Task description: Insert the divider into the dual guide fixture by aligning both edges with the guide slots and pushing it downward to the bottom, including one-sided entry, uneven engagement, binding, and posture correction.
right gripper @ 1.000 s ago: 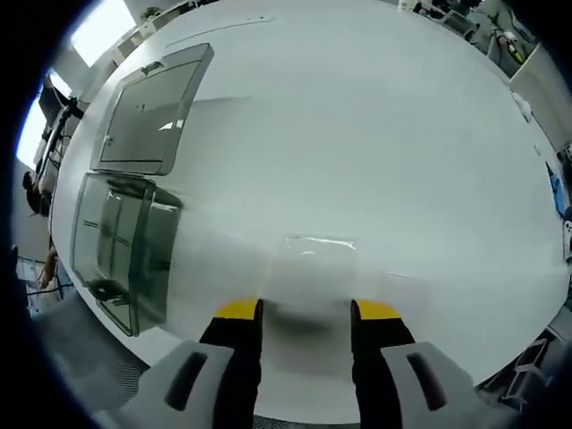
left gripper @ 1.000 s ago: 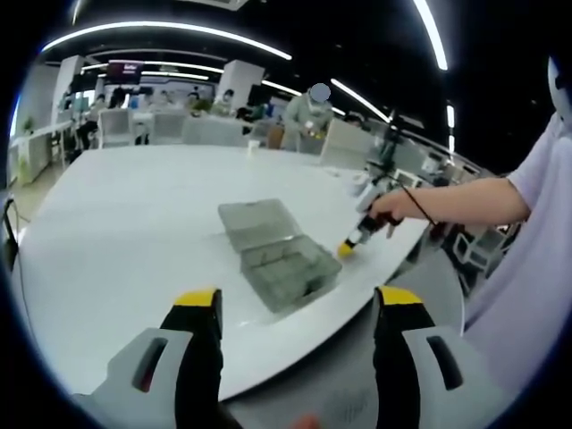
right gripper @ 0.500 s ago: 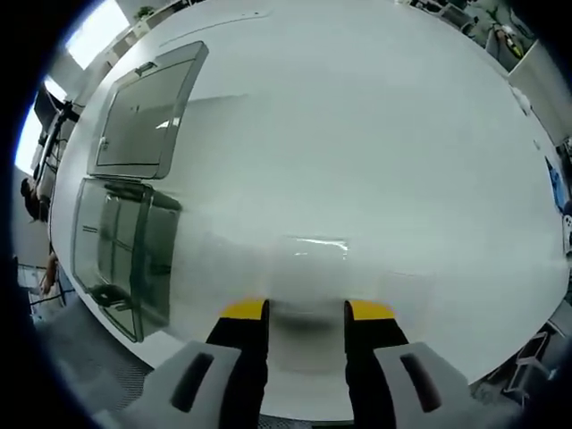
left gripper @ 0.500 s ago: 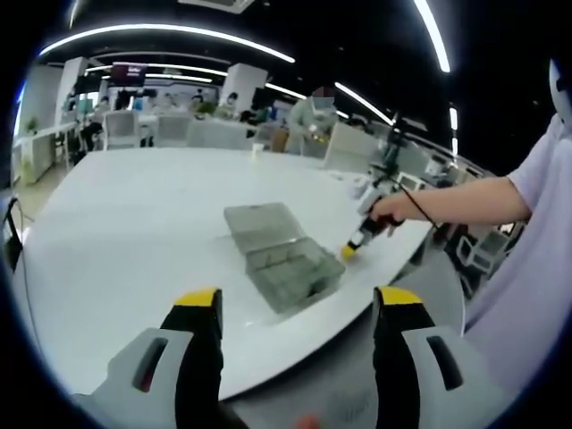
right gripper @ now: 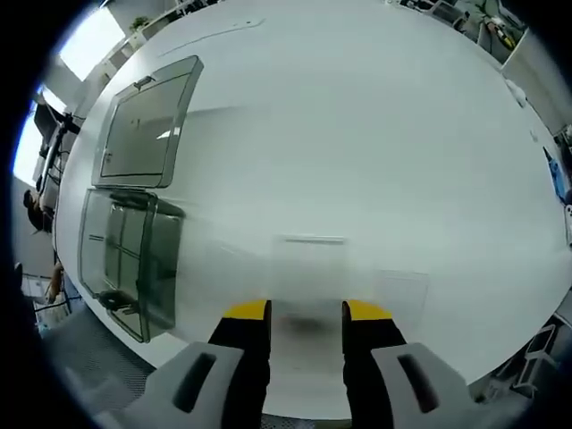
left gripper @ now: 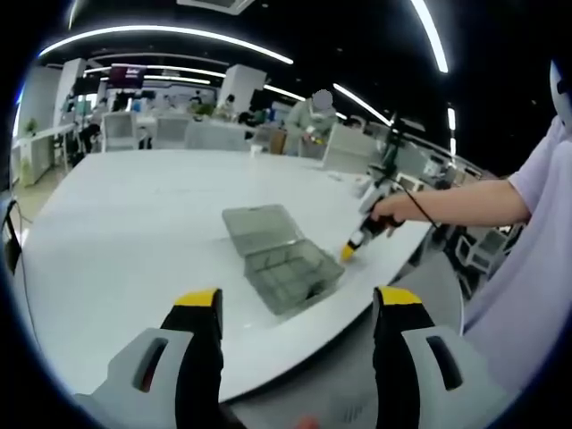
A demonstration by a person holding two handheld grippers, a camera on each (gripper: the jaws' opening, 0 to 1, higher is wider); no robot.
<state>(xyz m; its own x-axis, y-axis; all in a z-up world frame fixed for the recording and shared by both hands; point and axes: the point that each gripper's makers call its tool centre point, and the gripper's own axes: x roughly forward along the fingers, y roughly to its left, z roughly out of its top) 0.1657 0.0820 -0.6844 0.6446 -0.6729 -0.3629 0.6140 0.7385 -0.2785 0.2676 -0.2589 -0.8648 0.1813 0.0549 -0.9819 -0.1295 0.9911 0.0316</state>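
clear divider flat on white table, between right gripper jaws, grip unclear | grey compartment box lid open, near table edge | left gripper wide, empty

clear divider flat on table; grey fixture (lid open) nearby.

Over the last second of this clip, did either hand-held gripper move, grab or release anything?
The right hand-held gripper has narrowed its jaws slightly over a clear flat piece lying on the white table; whether it grips it cannot be told. The left hand-held gripper stays open and empty. The open compartment box has not moved.
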